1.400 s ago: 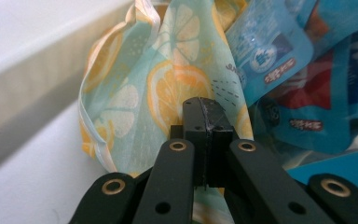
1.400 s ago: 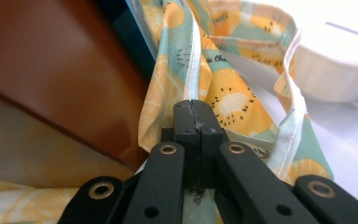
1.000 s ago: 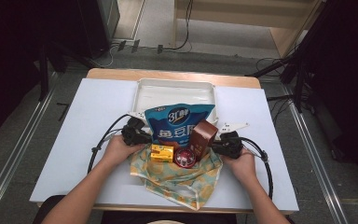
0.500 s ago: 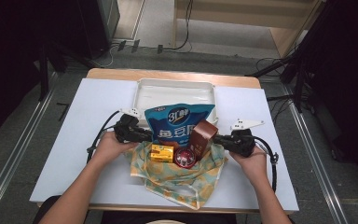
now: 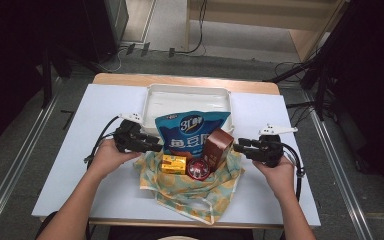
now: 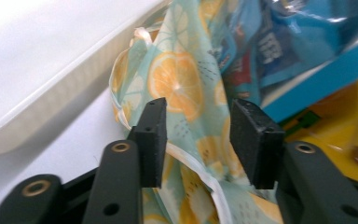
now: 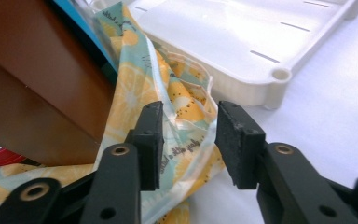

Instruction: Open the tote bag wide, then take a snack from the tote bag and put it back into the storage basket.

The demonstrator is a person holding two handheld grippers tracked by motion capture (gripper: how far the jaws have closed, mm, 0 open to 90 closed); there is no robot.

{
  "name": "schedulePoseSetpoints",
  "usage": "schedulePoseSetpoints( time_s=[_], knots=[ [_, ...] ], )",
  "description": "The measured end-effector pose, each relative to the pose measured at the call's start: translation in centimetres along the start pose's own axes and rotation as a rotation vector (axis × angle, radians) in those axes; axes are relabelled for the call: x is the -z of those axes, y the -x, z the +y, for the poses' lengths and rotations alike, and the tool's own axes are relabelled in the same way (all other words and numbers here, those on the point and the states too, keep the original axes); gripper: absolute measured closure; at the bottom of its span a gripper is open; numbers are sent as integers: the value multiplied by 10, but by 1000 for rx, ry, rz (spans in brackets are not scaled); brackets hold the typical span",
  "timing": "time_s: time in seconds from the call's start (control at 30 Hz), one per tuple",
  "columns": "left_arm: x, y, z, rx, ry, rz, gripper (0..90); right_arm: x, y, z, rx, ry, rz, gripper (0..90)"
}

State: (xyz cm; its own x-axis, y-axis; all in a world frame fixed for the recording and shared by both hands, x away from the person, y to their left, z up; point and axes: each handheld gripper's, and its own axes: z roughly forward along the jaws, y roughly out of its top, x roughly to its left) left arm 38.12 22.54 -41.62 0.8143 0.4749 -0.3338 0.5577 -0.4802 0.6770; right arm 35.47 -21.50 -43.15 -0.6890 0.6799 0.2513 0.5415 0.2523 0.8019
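A lemon-print cloth bag [image 5: 190, 192] lies spread on the table near its front edge. On it stand a blue snack pouch [image 5: 192, 131] and a brown box [image 5: 218, 146], with a small yellow box [image 5: 174, 163] and a red round tin [image 5: 198, 170] in front. My left gripper [image 5: 156, 145] is at the bag's left edge, open, with the cloth hem [image 6: 191, 161] lying between its jaws [image 6: 198, 140]. My right gripper [image 5: 238, 147] is at the bag's right edge beside the brown box [image 7: 37, 79]. It is open too, with a fold of cloth [image 7: 184, 116] between its jaws [image 7: 186, 140].
A white plastic tray [image 5: 150, 102] sits just behind the bag, close to both grippers; its rim [image 6: 37, 116] and corner [image 7: 279, 74] are near the jaws. Bare white table lies to the left and right of the hands. Black cables trail from both grippers.
Both hands have drawn outward from the bag's middle, the left to the left and the right to the right. The items on the cloth stand as before.
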Motion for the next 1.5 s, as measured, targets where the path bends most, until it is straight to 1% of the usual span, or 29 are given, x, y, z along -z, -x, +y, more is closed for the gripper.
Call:
schedulePoseSetpoints(
  time_s=[0.03, 0.07, 0.1, 0.13, 0.23, 0.37, 0.43, 0.47, 0.53, 0.63, 0.67, 0.77, 1.0, 1.07, 1.17, 1.27, 1.3, 1.43, 1.5],
  knots=[
    [2, 1, 0, -2, -7, 4, 542, 1, 1, 0, -4, 3, -3, 571],
    [4, 1, 0, -7, -7, 6, 535, 2, 2, 0, -4, 8, -6, 548],
    [6, 1, 0, -5, -4, 8, 529, 3, 3, 0, -14, 8, -4, 527],
    [8, 1, 0, -5, -1, 5, 520, 3, 4, 0, -17, 5, -9, 519],
    [15, 1, 1, 4, 6, -1, 487, 6, 6, 0, -22, -14, -14, 520],
    [27, 4, 2, 6, 21, -11, 468, 11, 8, 0, -18, -9, -34, 520],
    [34, 6, 3, 0, 37, -32, 465, 13, 8, 0, -16, -7, -44, 520],
    [37, 7, 4, -10, 43, -27, 465, 13, 8, 0, -19, -9, -46, 522],
    [41, 9, 5, -10, 58, -27, 465, 13, 10, 0, -24, -9, -49, 532],
    [48, 13, 7, -30, 42, -17, 463, 13, 11, 0, -40, -14, -61, 549],
    [50, 14, 7, -27, 45, -20, 463, 13, 12, 0, -43, -18, -63, 551],
    [53, 16, 8, -26, 41, -23, 457, 12, 12, -1, -50, -26, -63, 551],
    [57, 23, 13, -41, 36, -39, 449, 10, 11, -1, -43, -28, -66, 541],
    [58, 26, 15, -52, 37, -40, 449, 10, 12, -1, -45, -29, -66, 537],
    [61, 32, 19, -63, 48, -53, 449, 9, 14, -1, -54, -32, -65, 518],
    [62, 38, 25, -84, 48, -55, 449, 9, 14, -1, -59, -35, -63, 514],
    [63, 41, 26, -96, 48, -56, 449, 8, 14, -1, -58, -35, -64, 512],
    [62, 48, 35, -118, 50, -52, 449, 7, 14, -1, -61, -46, -65, 512],
    [61, 51, 40, -131, 50, -58, 448, 6, 14, -2, -60, -47, -68, 512]
  ],
)
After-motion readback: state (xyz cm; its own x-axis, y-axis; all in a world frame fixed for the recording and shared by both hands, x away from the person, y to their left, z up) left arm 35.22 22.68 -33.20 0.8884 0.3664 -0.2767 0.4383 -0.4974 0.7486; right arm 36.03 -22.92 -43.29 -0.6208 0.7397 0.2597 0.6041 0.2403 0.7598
